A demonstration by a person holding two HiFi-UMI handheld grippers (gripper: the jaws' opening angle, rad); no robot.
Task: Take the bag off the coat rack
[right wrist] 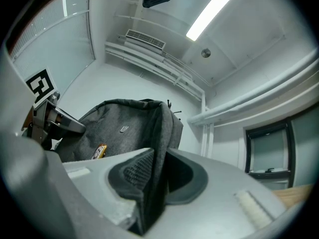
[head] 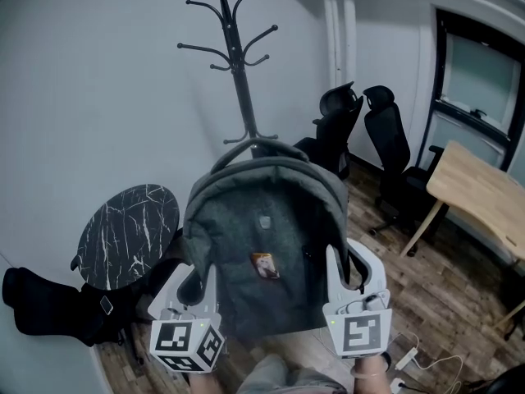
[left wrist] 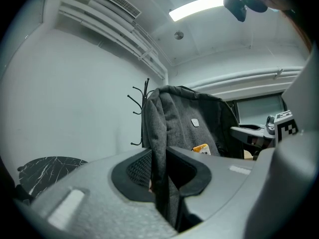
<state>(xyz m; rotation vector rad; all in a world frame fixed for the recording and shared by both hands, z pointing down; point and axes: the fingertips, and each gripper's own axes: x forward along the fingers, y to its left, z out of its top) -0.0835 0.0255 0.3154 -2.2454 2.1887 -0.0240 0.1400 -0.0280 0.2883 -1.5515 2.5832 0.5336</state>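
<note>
Grey woven bag [head: 262,220], centre frame: I pinch its sides with left tool [head: 192,276] and right tool [head: 353,263].

coat rack [head: 240,80] base hidden behind bag [head: 246,236]; wooden table [head: 476,191] cut by edge

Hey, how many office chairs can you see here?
2. One black office chair stands just right of the coat rack, the other beside it, nearer the wooden table. More may be hidden.
</note>
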